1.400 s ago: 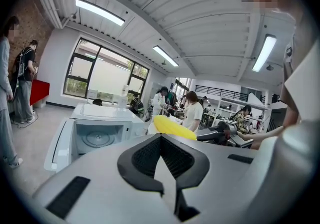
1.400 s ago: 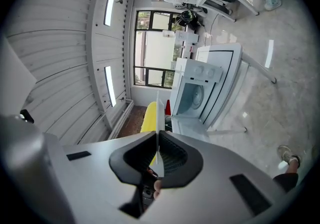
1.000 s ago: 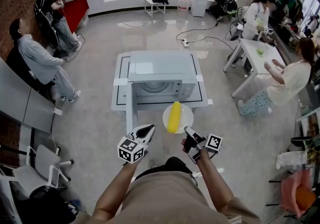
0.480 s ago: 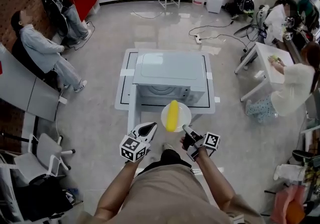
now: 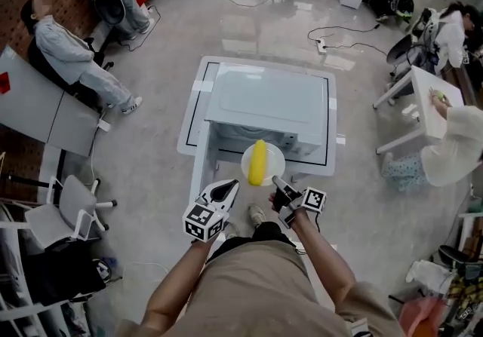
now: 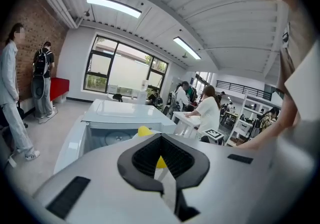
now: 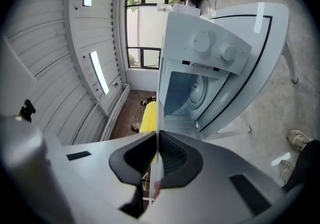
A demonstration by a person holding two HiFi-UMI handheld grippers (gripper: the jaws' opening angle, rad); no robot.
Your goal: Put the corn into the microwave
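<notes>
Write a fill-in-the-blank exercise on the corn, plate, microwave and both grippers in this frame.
1. On the plate lies one yellow ____.
2. The right gripper is shut on the plate's ____.
3. The microwave has its door standing ____.
4. The left gripper has its jaws together and holds ____.

Missing words: corn; rim; open; nothing.
</notes>
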